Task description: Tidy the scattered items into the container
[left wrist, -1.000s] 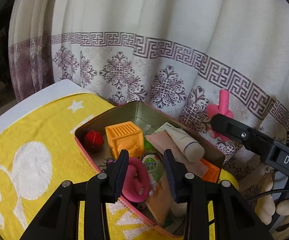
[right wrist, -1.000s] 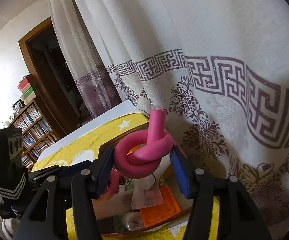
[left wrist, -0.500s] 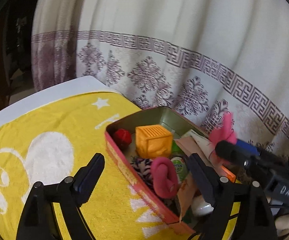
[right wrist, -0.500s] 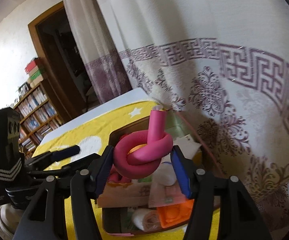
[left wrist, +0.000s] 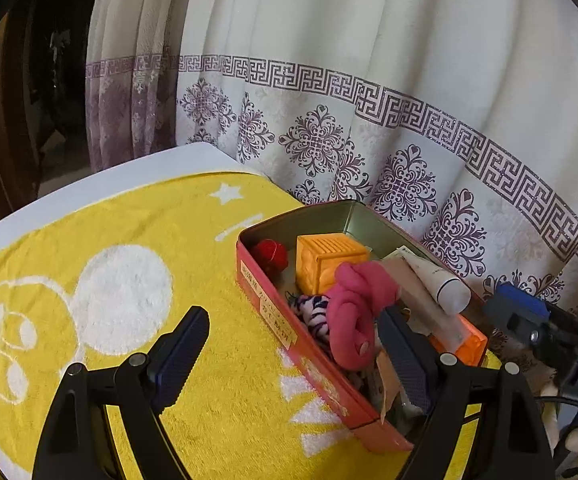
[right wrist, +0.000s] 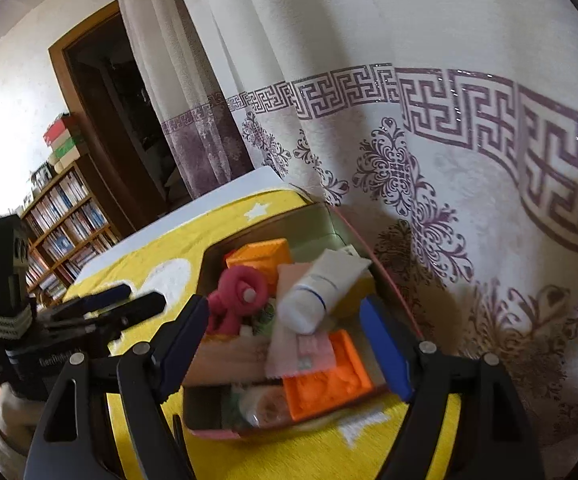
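Note:
A red tin stands on the yellow towel with an orange cube, a red ball, a white tube and a zebra-striped piece inside. Knotted pink foam rollers lie loose on top of the pile. My left gripper has its jaws opening wide; one finger hangs over the towel and the other over the tin, gripping nothing. My right gripper is opening above the tin, and the pink rollers rest below it, free of its pads.
A patterned white curtain hangs right behind the tin. A bookshelf and a dark doorway stand at the far left. An orange flat block fills the tin's near corner. Bare towel spreads to the tin's left.
The left gripper let go of a pink roller, spread wide and drew back. The right gripper released its knotted pink roller, which dropped into the tin.

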### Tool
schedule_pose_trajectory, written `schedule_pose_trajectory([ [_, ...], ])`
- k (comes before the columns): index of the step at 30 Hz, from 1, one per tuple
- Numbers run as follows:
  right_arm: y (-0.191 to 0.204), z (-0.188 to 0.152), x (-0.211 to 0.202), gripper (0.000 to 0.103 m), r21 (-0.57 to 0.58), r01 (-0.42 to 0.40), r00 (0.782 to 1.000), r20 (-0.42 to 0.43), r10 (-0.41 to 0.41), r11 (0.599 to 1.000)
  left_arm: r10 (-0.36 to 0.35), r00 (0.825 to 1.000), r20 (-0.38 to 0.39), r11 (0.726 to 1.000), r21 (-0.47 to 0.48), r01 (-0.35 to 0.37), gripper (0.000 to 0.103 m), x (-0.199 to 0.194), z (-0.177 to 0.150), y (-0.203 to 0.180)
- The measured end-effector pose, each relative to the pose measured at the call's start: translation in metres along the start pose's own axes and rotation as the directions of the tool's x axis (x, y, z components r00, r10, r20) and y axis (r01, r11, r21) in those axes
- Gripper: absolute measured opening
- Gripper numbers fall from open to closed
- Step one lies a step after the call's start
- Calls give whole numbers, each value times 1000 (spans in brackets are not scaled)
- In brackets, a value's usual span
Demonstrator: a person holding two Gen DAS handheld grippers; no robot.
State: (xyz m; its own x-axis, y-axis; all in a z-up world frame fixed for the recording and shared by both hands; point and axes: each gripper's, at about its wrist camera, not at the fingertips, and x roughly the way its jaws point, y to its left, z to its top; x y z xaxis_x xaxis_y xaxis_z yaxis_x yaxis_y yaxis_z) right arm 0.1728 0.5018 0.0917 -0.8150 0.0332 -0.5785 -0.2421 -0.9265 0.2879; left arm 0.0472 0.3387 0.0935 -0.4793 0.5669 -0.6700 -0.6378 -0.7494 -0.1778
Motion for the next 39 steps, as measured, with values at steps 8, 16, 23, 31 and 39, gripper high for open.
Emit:
schedule_pose_trajectory([
  [8,5,-14,-29,85,-113,34,999,30,-31,993,114,989,99,993,24,-117,103,-25,-9,-25],
  [16,2,-23,-65,87,-150,-4,997,79,16,989,149,977,153,988,25,-155,103,-53,-17,-51],
  [23,0,-37,-70,88,-137,-15,997,73,25,990,115,988,103,993,-11,-115,103,-52,-29,-57],
  [31,11,-45,-66,88,-169,-5,998,65,16,986,144,983,114,990,-6,-144,103,-58,-33,-61],
  [39,12,-48,-64,91,-172,3,998,65,8,985,102,991,87,995,1,-103,103,-55,-34,-63],
])
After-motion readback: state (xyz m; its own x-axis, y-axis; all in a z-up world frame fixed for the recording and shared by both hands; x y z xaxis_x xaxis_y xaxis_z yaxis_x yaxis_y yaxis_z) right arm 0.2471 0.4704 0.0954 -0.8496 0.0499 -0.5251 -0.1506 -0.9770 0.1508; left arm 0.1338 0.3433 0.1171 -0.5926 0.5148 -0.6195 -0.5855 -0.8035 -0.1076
